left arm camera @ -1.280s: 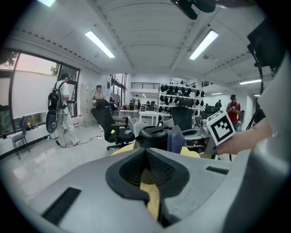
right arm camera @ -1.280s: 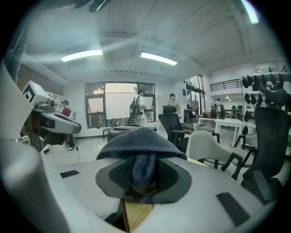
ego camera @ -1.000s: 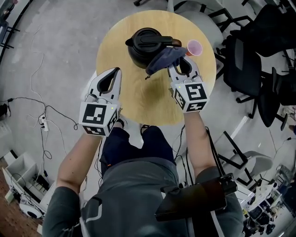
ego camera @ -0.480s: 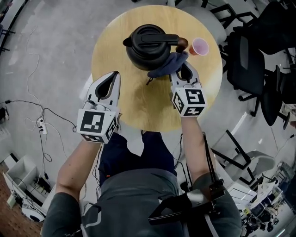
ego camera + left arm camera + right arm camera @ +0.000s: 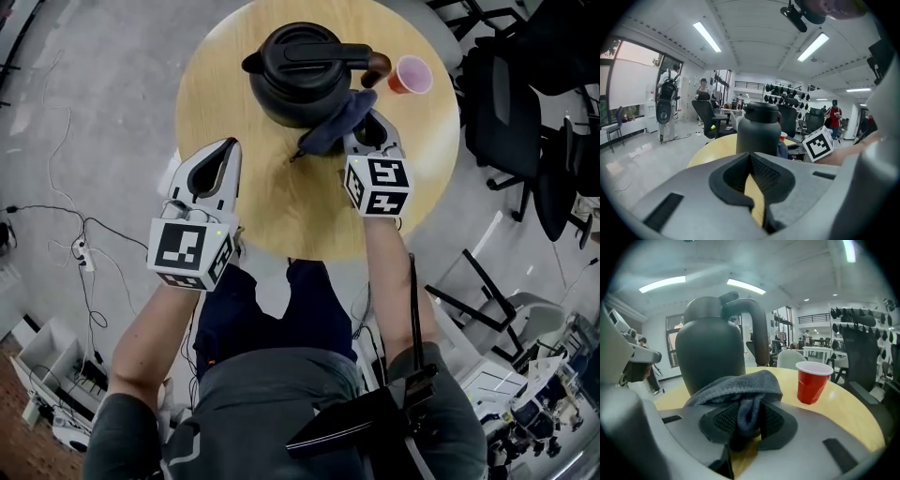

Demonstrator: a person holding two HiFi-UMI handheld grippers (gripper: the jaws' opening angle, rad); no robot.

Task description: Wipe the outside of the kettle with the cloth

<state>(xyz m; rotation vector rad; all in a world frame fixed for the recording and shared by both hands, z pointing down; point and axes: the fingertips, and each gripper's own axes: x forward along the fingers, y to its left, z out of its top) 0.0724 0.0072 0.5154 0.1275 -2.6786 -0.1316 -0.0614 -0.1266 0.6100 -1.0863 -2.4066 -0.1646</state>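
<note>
From the head view, the black lidded kettle with a curved handle [image 5: 298,77] stands on the far part of the round pale wooden table [image 5: 281,211]. The dark grey-blue knitted cloth [image 5: 336,128] lies against the kettle's near right side, bunched ahead of the right gripper [image 5: 368,133]. The cloth covers that gripper's jaw tips here. The left gripper [image 5: 223,161] hangs over the table's near left edge, well apart from the kettle, with its jaws drawn together. A small red plastic cup [image 5: 412,74] stands just right of the kettle's handle. In the left gripper view, the left gripper [image 5: 751,161] has its jaws closed on nothing, with only a sliver of tabletop showing below the tips. The kettle [image 5: 758,129] rises straight ahead. The cup and the cloth are mostly hidden behind it, and the right gripper's marker cube [image 5: 818,143] peeks out at its right. In the right gripper view, the right gripper [image 5: 747,420] pinches a fold of the cloth [image 5: 740,389], which humps over the jaws and hides the kettle's [image 5: 712,352] base. The cup [image 5: 813,380] stands apart at the right.
</note>
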